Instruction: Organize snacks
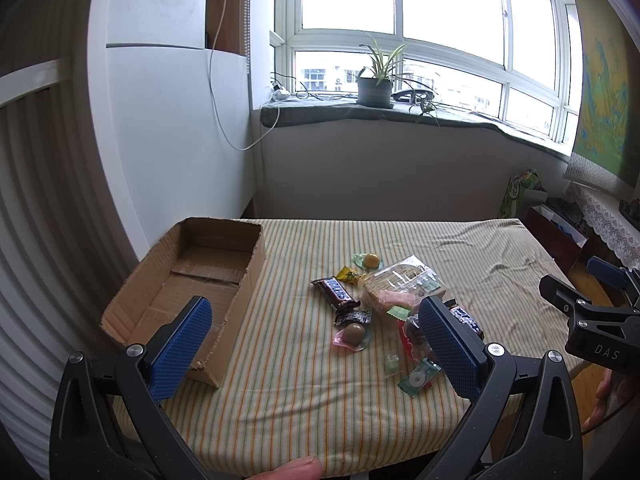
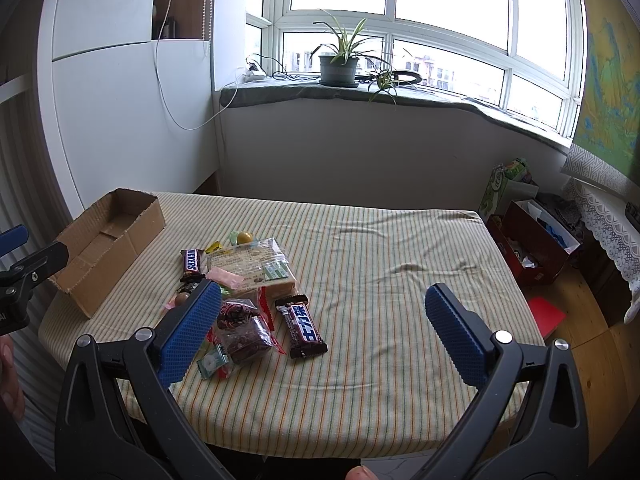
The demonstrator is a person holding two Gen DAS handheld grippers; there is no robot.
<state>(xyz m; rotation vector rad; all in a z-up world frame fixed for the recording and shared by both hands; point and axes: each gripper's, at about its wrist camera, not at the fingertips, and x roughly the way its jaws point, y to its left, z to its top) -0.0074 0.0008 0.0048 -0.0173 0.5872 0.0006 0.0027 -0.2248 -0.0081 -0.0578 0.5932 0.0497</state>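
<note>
Grippers hang above the near edge of the desk, both spread wide with nothing between the blue pads. The left gripper (image 1: 316, 344) sits over the gap between the box (image 1: 188, 292) and the snacks (image 1: 384, 308); the right gripper (image 2: 320, 328) sits further right, its left pad over the near end of the pile, its right pad over bare cloth.

The snacks lie in a loose heap near the middle of the desk, just right of the box and apart from it: a Snickers bar (image 1: 336, 292) nearest the box, a second bar (image 2: 305, 330) at the right end, a clear bag of bread (image 1: 404, 284) behind, and small wrapped sweets around them. The cardboard box stands open and empty at the desk's left end.

A striped cloth (image 2: 380, 280) in green, orange and cream covers the desk, wrinkled toward the far right. Behind it runs a white wall under a dark windowsill (image 2: 320, 90) with a potted plant (image 2: 340, 64) and cables, below a wide window (image 2: 400, 8). Bags and a red box (image 2: 536, 248) stand on the wooden floor at right.
</note>
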